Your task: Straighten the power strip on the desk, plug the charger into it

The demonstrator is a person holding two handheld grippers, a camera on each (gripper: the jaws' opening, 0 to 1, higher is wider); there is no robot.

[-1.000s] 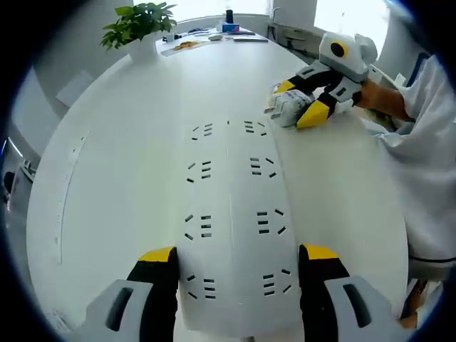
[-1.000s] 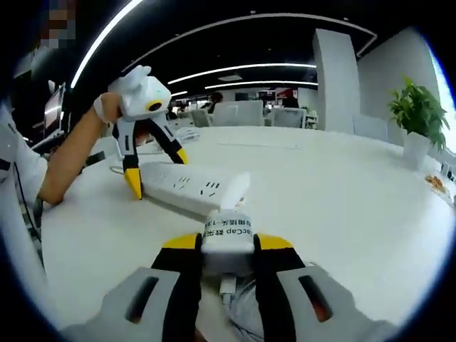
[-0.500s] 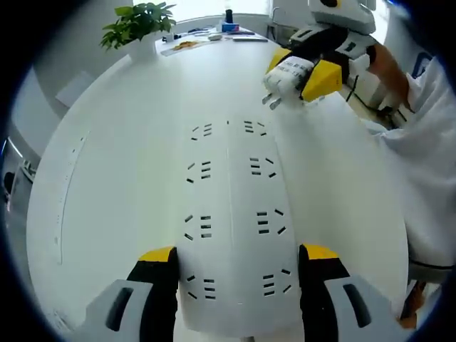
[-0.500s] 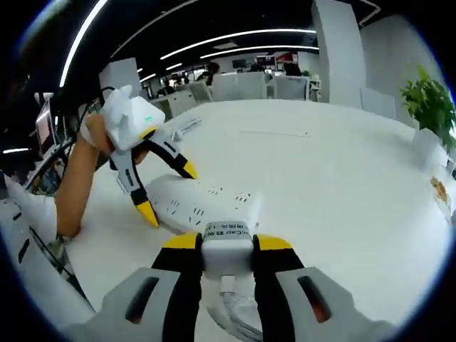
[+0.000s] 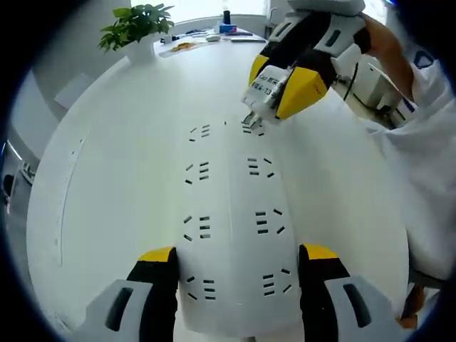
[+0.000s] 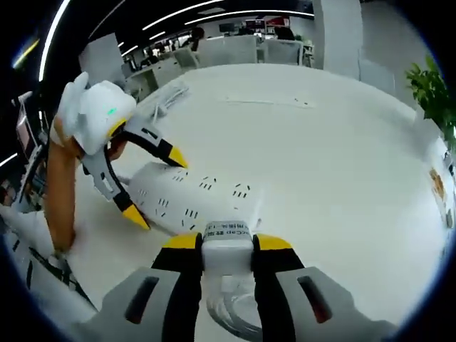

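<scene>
Step in hand, by judgement: seating charger (image 5: 269,87) into far-end socket of power strip (image 5: 231,214). Advice: keep prongs square to slots, press straight down, near end stays pinned against sliding.

Right gripper (image 6: 226,246): jaws pinched on charger body, cable (image 6: 228,313) trailing beneath; prongs at or just above strip's far right socket, contact not resolvable.

Left gripper (image 5: 239,258): jaws spread wide, straddling strip's near end, flanking its long edges.

Strip lies mid-desk (image 5: 128,142), well apart from potted plant (image 5: 139,25) at far edge.

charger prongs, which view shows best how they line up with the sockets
The left gripper view: the charger, held by the right gripper, hangs with its prongs just over the far sockets of the power strip. The right gripper view shows the charger's labelled back, prongs hidden.
</scene>
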